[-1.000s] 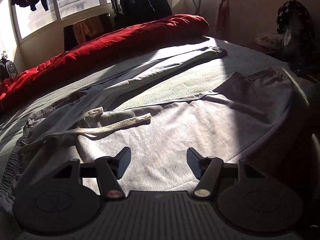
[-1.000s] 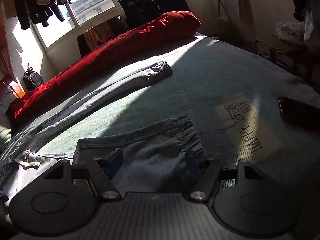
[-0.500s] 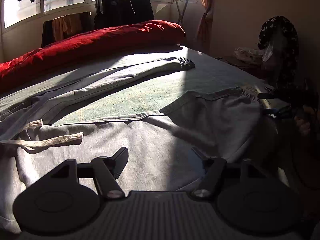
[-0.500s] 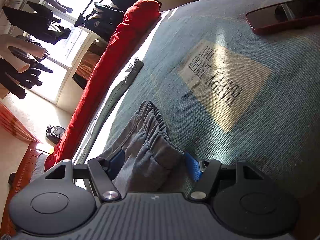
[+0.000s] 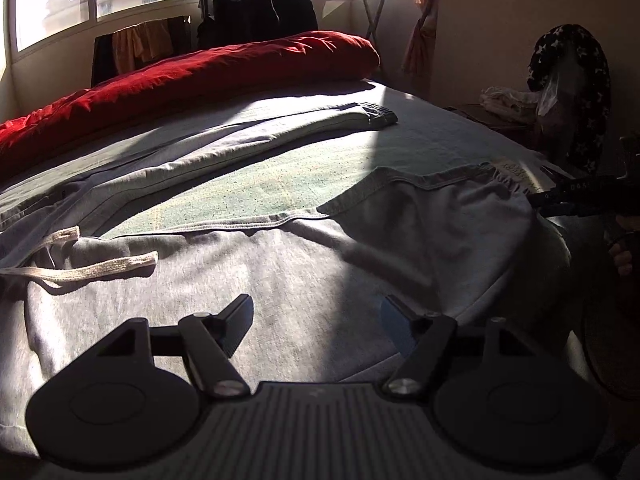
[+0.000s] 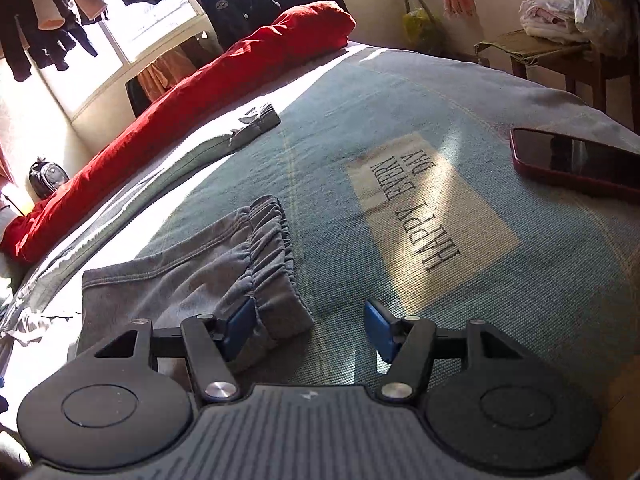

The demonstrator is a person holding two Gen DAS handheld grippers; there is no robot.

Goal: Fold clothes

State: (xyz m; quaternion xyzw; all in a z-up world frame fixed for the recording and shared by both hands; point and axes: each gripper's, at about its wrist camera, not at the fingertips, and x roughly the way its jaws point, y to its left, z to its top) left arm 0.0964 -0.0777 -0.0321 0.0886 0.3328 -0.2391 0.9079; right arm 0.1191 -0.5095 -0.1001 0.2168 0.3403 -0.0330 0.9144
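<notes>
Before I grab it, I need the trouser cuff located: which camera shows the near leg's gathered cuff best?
The right wrist view: the cuff lies sunlit and close. In the left wrist view the same cuff is far off, shadowed.

Our left gripper (image 5: 316,322) opening over the sweatpants (image 5: 280,280), our right gripper (image 6: 310,326) closing around their cuff (image 6: 272,264).

both wrist cams low over the bed (image 5: 420,140), angled down toward the far window. left cam sits near the grey pants (image 5: 280,280) waist, right cam near the cuff (image 6: 272,240). shared: red pillow (image 5: 200,76), far pant leg.
</notes>
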